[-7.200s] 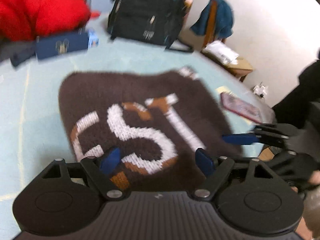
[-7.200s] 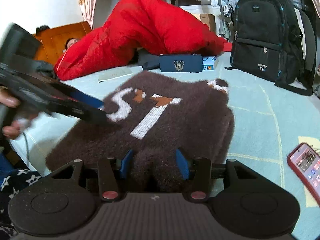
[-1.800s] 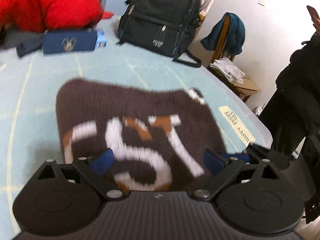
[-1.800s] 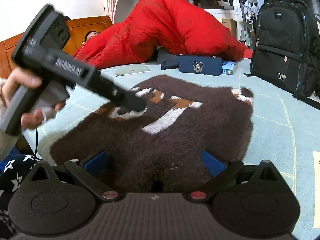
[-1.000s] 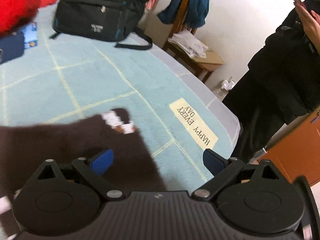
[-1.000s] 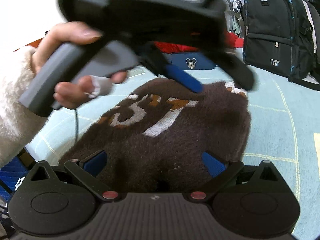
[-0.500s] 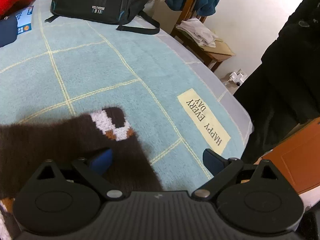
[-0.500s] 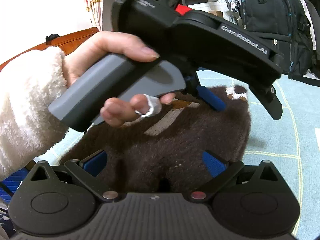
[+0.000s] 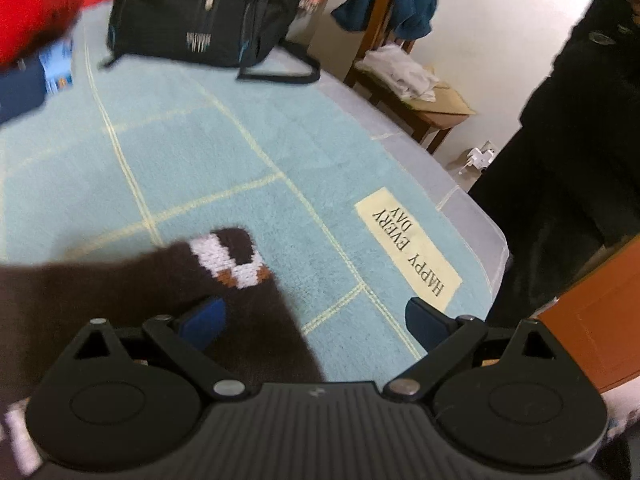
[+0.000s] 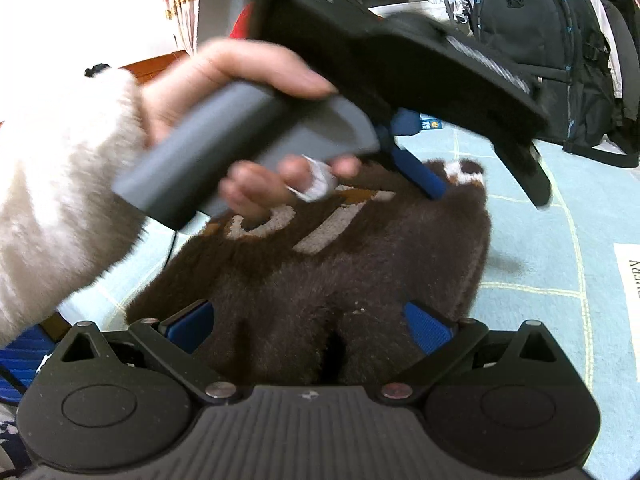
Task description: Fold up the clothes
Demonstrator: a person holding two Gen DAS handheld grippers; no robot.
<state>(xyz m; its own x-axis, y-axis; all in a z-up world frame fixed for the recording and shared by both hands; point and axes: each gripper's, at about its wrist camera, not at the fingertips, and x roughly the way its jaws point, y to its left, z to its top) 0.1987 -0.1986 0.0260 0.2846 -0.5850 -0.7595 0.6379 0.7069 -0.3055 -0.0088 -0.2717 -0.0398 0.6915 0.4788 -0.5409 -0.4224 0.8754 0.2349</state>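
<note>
The left tool [image 9: 314,316] is spread wide over the corner of the brown sweater [image 9: 120,292], folded on the blue blanket [image 9: 224,152]. The right tool [image 10: 308,320], also spread, hovers at the sweater's near edge. Beyond both stands a closed black backpack [image 9: 196,12].

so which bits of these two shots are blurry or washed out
Left wrist view: the brown sweater and backpack are motion-smeared, and the wall at top right is blown out. Right wrist view: the left tool and the hand are smeared, and the top-left corner is overexposed.
</note>
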